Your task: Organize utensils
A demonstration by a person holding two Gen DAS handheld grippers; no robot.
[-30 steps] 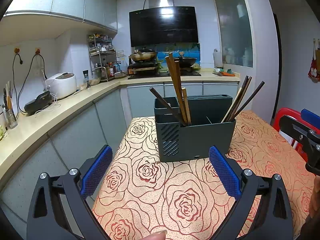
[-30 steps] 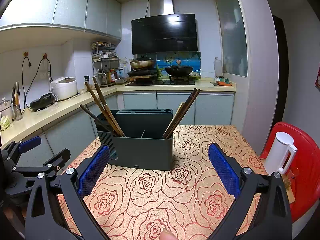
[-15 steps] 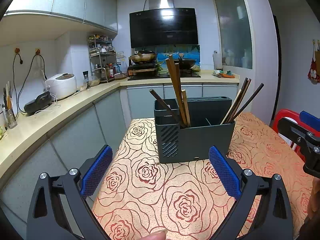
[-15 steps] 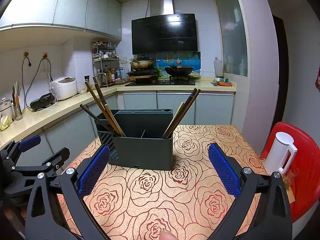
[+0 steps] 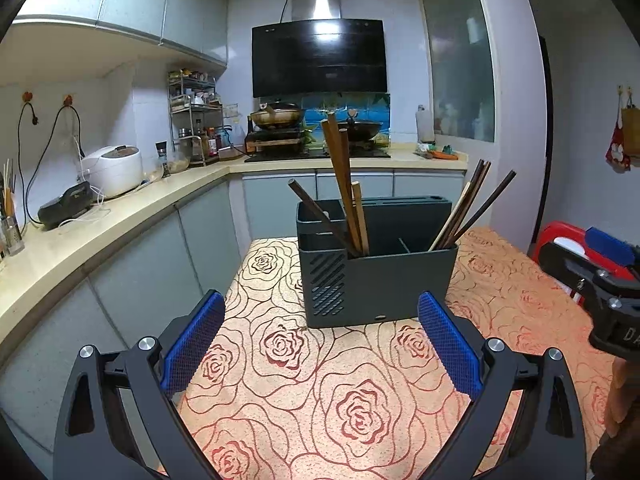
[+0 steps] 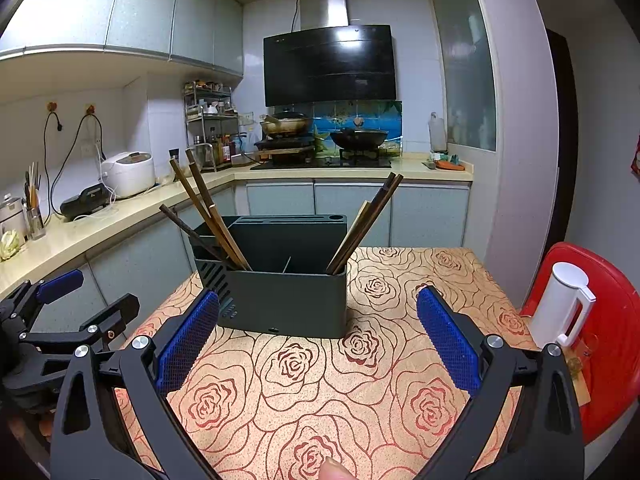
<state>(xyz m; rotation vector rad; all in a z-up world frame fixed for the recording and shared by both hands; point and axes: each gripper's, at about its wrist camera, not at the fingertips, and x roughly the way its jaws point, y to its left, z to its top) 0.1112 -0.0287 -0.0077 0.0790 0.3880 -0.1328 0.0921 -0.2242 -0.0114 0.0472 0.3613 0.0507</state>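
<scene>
Dark grey holder: the utensil holder stands upright on the table, toward the far edge and a bit nearer the left edge.
Table cover: a tan cloth with red rose shapes lies over the table.
Left sticks: brown chopsticks lean in the left part of the holder, tips up and tilted.
Right sticks: dark chopsticks lean out of the right part of the holder, toward the right edge.
Middle part: it looks bare, but its bottom is hidden.
Left gripper: the left gripper hangs over the near edge of the table, its blue pads spread wide, with nothing between them.
Right gripper: the right gripper hangs near the holder, its blue pads spread wide, with nothing between them.
In the way: nothing sits between either gripper and the holder.
Off the right edge: a white kettle stands on a red stool.
Behind: a counter holds a white rice cooker; two pans sit on the stove.
</scene>
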